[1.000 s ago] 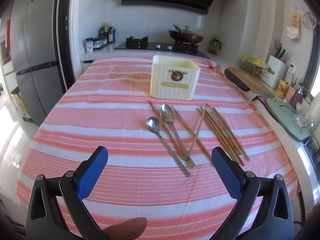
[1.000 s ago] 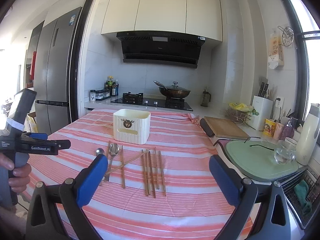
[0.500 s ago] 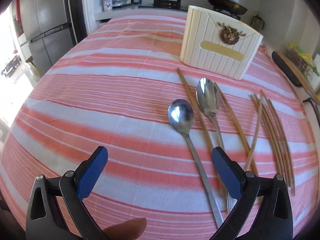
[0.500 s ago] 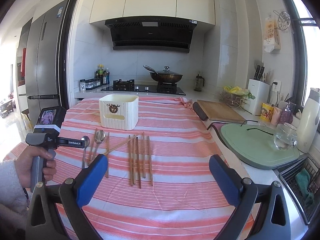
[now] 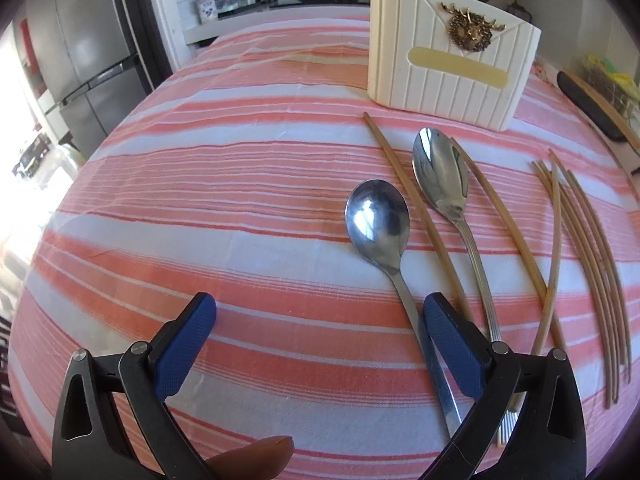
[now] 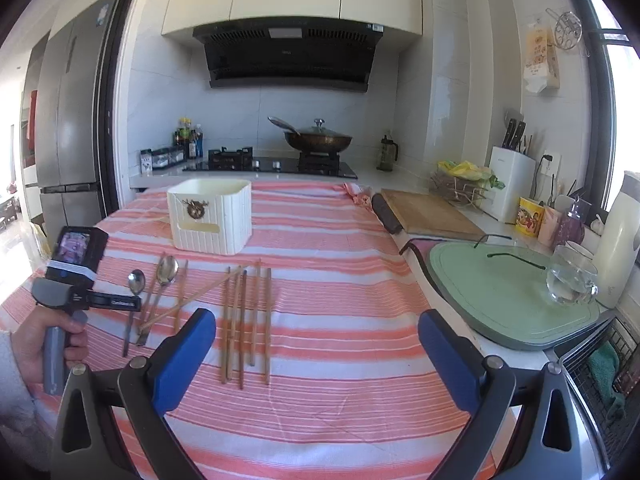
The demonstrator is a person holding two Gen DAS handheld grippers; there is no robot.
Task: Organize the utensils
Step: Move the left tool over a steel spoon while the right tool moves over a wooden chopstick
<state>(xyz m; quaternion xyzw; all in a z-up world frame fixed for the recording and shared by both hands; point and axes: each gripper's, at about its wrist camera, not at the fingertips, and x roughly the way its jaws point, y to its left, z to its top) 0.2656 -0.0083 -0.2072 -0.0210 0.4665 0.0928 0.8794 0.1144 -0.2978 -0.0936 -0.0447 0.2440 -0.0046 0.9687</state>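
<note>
Steel round-bowled spoon [image 5: 378,220] lies handle-first toward the wide-open, empty left claw [image 5: 318,338], nearer than the empty, open right claw [image 6: 316,356].

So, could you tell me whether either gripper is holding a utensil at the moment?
Neither holds anything. The left gripper is open beside the round-bowled steel spoon; the right gripper is open too.

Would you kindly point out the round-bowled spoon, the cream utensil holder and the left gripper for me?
round-bowled spoon [image 5: 378,220], left wrist view, on the middle of its bowl.
cream utensil holder [image 5: 448,64], left wrist view, on its ribbed front wall.
left gripper [image 5: 320,320], left wrist view, midway between the blue fingertips, jaws open.
</note>
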